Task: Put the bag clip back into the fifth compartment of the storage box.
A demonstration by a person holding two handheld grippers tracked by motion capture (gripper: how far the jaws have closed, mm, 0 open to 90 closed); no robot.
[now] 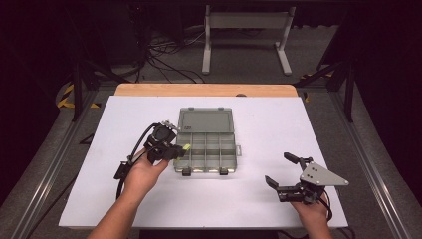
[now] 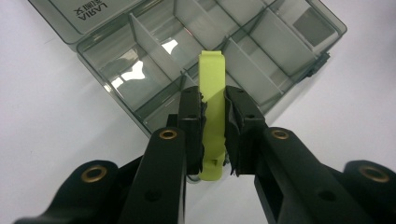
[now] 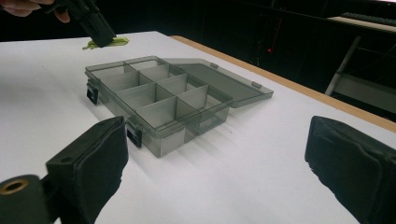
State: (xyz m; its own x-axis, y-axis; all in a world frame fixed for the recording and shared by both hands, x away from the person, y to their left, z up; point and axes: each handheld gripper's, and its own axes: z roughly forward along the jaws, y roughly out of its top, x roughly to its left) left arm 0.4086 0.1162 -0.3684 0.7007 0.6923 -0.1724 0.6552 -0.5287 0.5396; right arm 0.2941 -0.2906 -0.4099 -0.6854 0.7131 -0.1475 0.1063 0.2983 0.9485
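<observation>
Our left claw (image 2: 215,135) is clamped on a yellow-green clip (image 2: 212,100); its pads press the clip's two long sides, and the clip juts forward past the jaw tips; from the high view we hold it at the near left corner of the grey compartment box (image 1: 206,147), with the clip's free end over the box's left edge; the box sits in the middle of the white bench (image 1: 298,129), its lid (image 1: 206,121) folded open flat on the far side; dividers split the tray into several cells, and we cannot tell from here whether anything lies in them; our right claw (image 1: 283,172) rests low at the near right of the bench, well apart from the box, jaws spread wide with nothing between them.
</observation>
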